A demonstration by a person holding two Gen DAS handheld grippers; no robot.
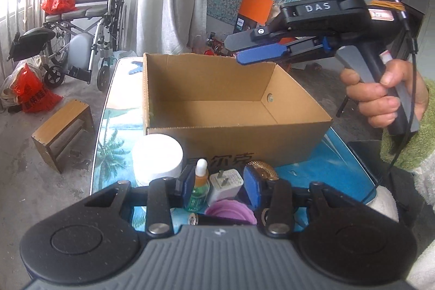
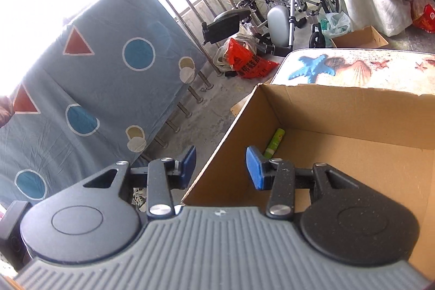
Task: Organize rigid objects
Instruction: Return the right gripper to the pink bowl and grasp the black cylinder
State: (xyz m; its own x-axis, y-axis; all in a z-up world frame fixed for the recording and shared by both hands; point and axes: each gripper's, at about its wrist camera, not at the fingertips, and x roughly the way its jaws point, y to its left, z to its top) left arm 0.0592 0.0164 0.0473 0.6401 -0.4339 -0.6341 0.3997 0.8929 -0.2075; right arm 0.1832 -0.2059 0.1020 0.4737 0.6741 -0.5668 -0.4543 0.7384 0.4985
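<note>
An open cardboard box (image 1: pixel 299 132) stands on a table with a beach print (image 1: pixel 114 127). A green tube (image 2: pixel 273 143) lies inside the box by its left wall. In front of the box are a white jar (image 1: pixel 157 155), a dropper bottle (image 1: pixel 199 186), a white plug adapter (image 1: pixel 227 185), a gold knurled piece (image 1: pixel 262 170), a purple cup (image 1: pixel 231 211) and a black stick (image 1: pixel 214 220). My left gripper (image 1: pixel 220 188) is open just above these small items. My right gripper (image 2: pixel 220 166) is open and empty over the box's left rim; it also shows in the left wrist view (image 1: pixel 244 50).
A wooden stool (image 1: pixel 64 132) stands on the floor left of the table. A wheelchair (image 1: pixel 89 18) and red bags (image 1: pixel 30 91) are behind it. A blue patterned sheet (image 2: pixel 81 89) hangs on a railing. A second small box (image 2: pixel 359 38) sits on the floor.
</note>
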